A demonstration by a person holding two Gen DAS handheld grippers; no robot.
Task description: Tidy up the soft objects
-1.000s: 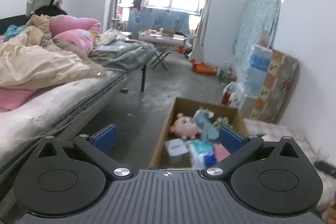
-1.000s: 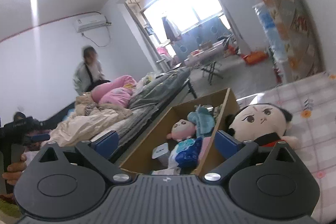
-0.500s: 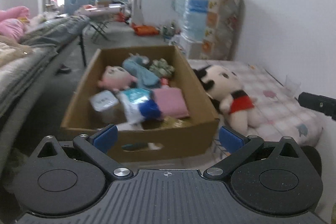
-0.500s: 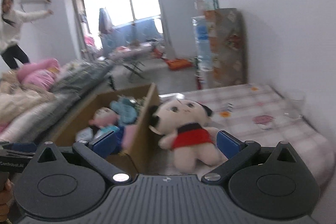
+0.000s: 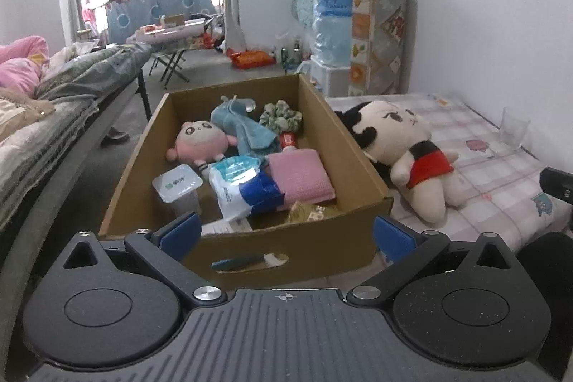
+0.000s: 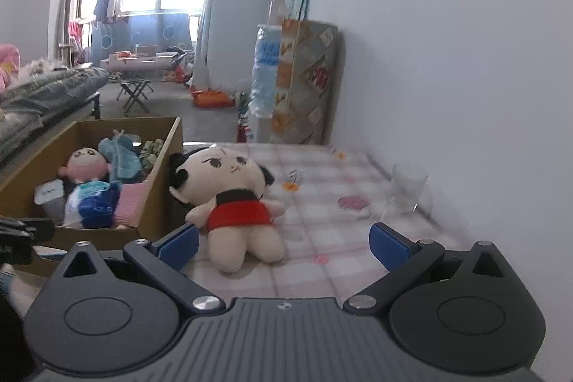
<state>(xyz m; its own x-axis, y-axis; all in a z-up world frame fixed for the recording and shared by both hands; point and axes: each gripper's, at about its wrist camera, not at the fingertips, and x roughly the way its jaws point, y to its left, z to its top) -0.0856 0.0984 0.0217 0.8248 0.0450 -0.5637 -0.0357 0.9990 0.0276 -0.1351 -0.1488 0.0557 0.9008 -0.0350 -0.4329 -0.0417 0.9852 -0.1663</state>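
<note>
A cardboard box [image 5: 343, 235] [image 6: 157, 203] sits on the floor and holds a pink plush [image 5: 200, 142], a blue cloth [image 5: 247, 127], a green scrunchie [image 5: 281, 115], a pink pad [image 5: 299, 172], a tissue pack [image 5: 240, 188] and a lidded cup [image 5: 177, 185]. A big-headed doll in a red top [image 5: 404, 145] [image 6: 229, 196] lies on the checked mat [image 5: 494, 174] [image 6: 322, 238] right of the box. My left gripper [image 5: 286, 235] is open in front of the box's near wall. Facing the doll, my right gripper [image 6: 283, 244] is open, nothing between its fingers.
A clear glass [image 6: 406, 192] [image 5: 514, 133] stands on the mat by the white wall. A bed with blankets [image 5: 43, 117] runs along the left. A water bottle stack and a patterned board [image 6: 304, 81] lean at the wall behind. A folding stool [image 6: 134, 93] stands farther back.
Both views have swung right and down, from the bed and a person to the box and the mat. The doll now lies in front of my right gripper. Both grippers' jaws stayed open.
</note>
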